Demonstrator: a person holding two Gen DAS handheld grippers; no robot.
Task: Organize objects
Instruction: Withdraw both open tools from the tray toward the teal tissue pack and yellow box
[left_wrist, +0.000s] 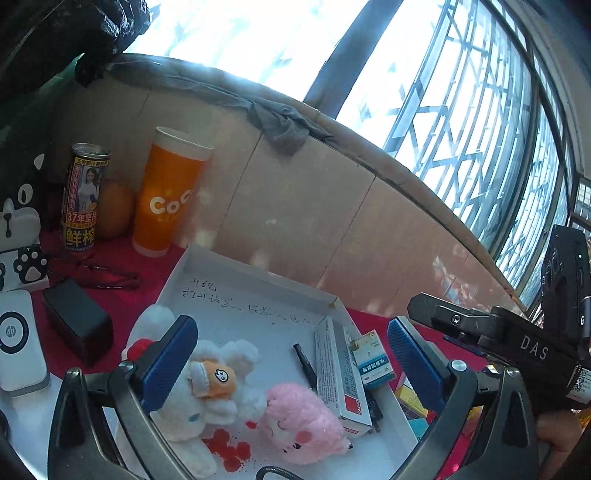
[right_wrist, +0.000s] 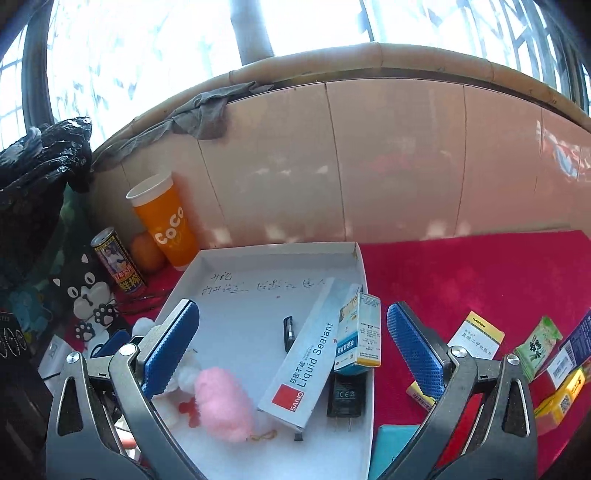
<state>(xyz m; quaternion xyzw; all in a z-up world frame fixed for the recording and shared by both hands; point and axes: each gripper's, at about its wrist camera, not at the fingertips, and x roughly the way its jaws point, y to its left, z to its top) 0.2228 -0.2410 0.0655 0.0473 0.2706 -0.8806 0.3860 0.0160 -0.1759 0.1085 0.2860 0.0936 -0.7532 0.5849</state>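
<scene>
A white tray lies on the red cloth. It holds a white plush, a pink plush, a long Liquid Sealant box, a small blue-and-white medicine box, a black charger and a small black stick. My left gripper hangs open over the plush toys and touches nothing. My right gripper is open above the sealant box, with nothing between its pads. In the left wrist view, the right tool's black body shows at the right.
An orange CoCo cup, a drink can and an orange stand by the tiled wall. A black box and a white power bank lie left of the tray. Several small boxes and a green sachet lie right.
</scene>
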